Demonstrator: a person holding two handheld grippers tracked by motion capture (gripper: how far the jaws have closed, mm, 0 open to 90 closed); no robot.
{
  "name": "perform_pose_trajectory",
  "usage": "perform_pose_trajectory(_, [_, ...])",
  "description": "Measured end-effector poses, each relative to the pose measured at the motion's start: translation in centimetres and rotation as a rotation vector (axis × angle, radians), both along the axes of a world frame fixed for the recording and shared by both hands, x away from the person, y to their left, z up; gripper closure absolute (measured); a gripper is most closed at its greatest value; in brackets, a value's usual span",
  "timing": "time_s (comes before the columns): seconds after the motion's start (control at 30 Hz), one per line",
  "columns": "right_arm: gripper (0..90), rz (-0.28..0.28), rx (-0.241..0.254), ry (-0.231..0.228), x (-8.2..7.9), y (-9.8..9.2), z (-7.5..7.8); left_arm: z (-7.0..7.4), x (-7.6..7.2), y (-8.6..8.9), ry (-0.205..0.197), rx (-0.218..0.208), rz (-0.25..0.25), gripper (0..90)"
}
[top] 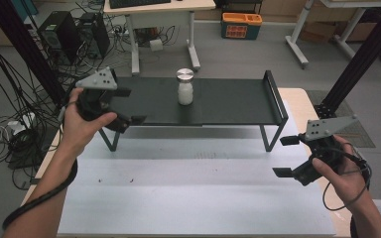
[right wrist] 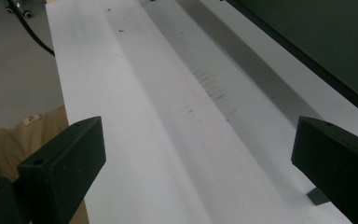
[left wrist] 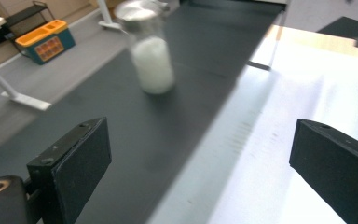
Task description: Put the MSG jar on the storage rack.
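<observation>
Grey floor with tangled cables is lying behind the white-topped table (top: 193, 198). At its far edge I am seeing a low black metal shelf (top: 228, 101), and on it, toward twelve o'clock, a small clear glass jar with a silver lid and white contents (top: 185, 87) is standing upright. I am holding the left gripper (top: 130, 105) at ten o'clock over the shelf's left end, jaws released and well apart, nothing between them. I am hovering the right gripper (top: 285, 156) at three o'clock, jaws likewise spread, empty.
</observation>
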State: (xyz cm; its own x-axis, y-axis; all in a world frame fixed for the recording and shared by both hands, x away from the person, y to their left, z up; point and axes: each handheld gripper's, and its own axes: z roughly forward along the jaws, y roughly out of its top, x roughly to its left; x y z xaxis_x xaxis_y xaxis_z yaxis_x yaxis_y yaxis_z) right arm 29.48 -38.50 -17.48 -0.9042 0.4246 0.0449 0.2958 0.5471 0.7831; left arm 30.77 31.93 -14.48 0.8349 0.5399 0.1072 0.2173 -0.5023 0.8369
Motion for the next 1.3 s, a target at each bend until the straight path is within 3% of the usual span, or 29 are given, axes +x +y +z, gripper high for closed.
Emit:
perform_pose_trajectory(0.13, [2.6,-0.007,-0.002,-0.002,-0.2,0.2,0.1,-0.9,-1.6,0.4,0.001,-0.013,-0.028,5.8])
perform_pose_trajectory(0.33, [2.7,0.005,-0.012,0.003,-0.2,0.8,-0.1,-1.4,-2.4,0.2,0.014,-0.002,-0.043,5.8])
perform_pose_trajectory(0.7, [2.6,0.008,-0.006,0.009,-0.5,0.6,-0.5,-1.7,-2.3,-0.5,0.035,0.01,-0.058,5.8])
perform_pose_trajectory(0.9, [2.6,0.012,0.003,0.013,-0.5,0.5,-0.7,-1.9,-2.1,-1.2,0.053,0.04,-0.066,5.8])
perform_pose_trajectory(1.3, [2.6,0.039,0.0,0.01,-0.4,0.9,-0.6,-2.3,-2.6,-1.0,0.06,0.04,-0.067,5.8])
